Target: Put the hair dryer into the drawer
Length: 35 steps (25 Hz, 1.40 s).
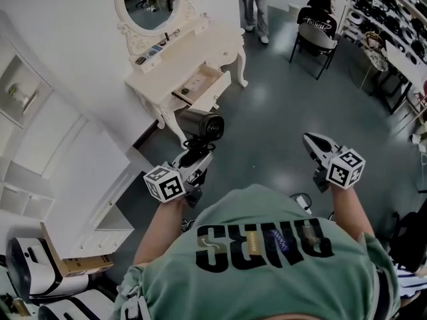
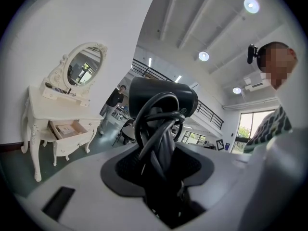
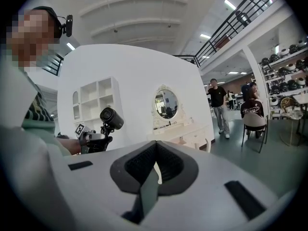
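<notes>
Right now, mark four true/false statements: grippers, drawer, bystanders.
1. The left gripper is clamped on the hair dryer, whose cord is looped round the handle. True.
2. The drawer of the dressing table is closed. False: it is pulled open.
3. The right gripper carries something. False: its jaws are together on nothing.
4. A person sits on a chair beyond the dressing table. True.

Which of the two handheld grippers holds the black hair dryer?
The left gripper, jaws clamped on the cord-wrapped handle of the black hair dryer; the right gripper is shut, empty.
</notes>
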Tool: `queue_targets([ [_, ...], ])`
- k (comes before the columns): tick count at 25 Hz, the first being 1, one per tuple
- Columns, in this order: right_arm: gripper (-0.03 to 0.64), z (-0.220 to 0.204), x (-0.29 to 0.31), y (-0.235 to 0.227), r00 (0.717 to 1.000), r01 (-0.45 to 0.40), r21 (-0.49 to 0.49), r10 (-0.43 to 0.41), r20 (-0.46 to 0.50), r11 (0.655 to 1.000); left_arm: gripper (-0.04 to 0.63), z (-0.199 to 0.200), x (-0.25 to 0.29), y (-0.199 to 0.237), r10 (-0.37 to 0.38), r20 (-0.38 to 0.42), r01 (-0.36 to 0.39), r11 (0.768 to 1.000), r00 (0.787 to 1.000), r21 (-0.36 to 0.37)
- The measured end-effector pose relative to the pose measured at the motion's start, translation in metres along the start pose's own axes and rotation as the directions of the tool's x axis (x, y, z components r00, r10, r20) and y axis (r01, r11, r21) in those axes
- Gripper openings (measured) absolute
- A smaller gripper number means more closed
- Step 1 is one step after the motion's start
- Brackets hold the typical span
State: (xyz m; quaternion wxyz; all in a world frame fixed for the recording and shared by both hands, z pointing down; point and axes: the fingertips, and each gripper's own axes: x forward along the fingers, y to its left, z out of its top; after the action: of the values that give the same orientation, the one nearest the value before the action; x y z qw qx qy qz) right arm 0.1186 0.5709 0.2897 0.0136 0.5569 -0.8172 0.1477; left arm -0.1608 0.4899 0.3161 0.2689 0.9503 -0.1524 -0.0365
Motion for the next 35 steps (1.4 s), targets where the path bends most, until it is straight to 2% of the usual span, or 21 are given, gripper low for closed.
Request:
queue_targets([
  [6,-0.006,-0.013,-0.005,-0.023,1.0,0.011,0.035,-0.01,-0.013,0.999,0.187,-0.012,0.022,-0.003,-0.01,-0.025,0.01,1.0,1.0,-0.016],
  [13,-0.006,-0.016,0.037,-0.041,0.999,0.028,0.041,-0.027,-0.044,0.999,0.187,0.0,0.042,0.046,-0.02,-0.036,0.019,0.999,0.999,-0.043],
  [20,-0.006,0.009,0.137,-0.067,0.994,0.095,0.021,-0.094,-0.052,0.995,0.187,0.05,0.075,0.148,-0.085,-0.043,0.083,0.995,0.995,-0.046],
  [26,-0.006,0.057,0.24,-0.081,0.991,0.134,-0.003,-0.134,-0.019,0.991,0.187,0.121,0.107,0.24,-0.147,-0.077,0.146,0.989,0.986,-0.019],
  [31,-0.006,0.072,0.319,-0.094,0.989,0.146,-0.002,-0.146,-0.018,0.989,0.187,0.162,0.125,0.308,-0.16,-0.127,0.163,0.987,0.979,0.015],
  [35,-0.006,0.073,0.362,-0.109,0.986,0.158,0.014,-0.157,-0.053,0.987,0.187,0.18,0.138,0.349,-0.153,-0.128,0.156,0.988,0.98,0.009],
])
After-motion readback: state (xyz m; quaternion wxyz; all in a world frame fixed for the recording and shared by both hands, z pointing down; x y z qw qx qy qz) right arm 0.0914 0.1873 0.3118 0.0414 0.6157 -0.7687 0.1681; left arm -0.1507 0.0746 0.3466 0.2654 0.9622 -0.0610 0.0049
